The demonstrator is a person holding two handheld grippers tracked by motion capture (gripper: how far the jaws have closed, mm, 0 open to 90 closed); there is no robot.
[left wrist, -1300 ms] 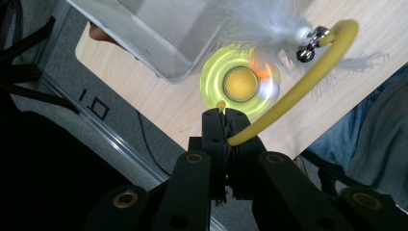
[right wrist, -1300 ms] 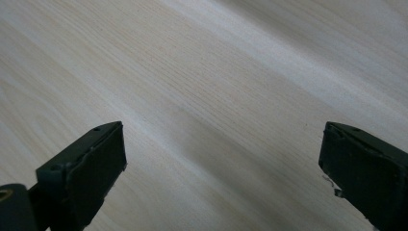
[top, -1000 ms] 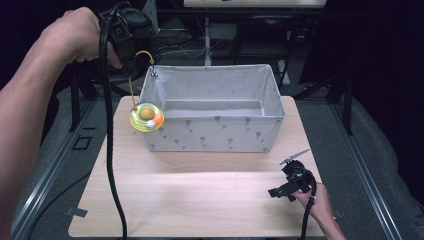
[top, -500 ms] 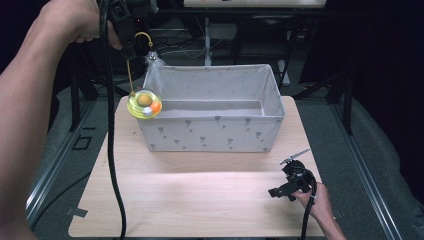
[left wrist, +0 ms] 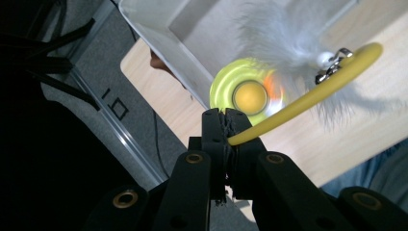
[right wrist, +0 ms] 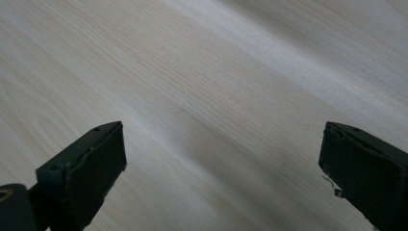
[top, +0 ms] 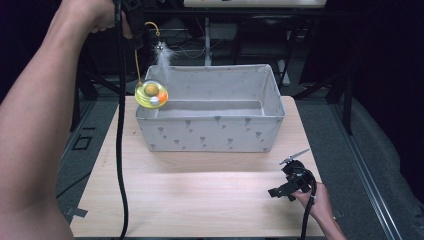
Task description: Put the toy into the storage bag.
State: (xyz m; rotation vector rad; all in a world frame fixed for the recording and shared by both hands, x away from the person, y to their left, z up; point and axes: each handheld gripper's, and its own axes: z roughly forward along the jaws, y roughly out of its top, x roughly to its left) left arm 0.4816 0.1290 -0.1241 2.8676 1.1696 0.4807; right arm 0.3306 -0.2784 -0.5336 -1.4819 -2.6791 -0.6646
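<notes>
Blurring in motion, the toy (left wrist: 250, 98) perhaps holds balls

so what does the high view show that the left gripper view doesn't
High view alone: the whole grey fabric bin with its patterned front, the right claw resting low over the near right of the wooden table, and the person's left forearm raised at the far left.

Left gripper view alone: the left claw shut on the yellow wand, and the metal clip joining the feather to it.

Both: the round yellow-green toy hanging at the bin's left corner, the white feather, the bin's rim and the table.
</notes>
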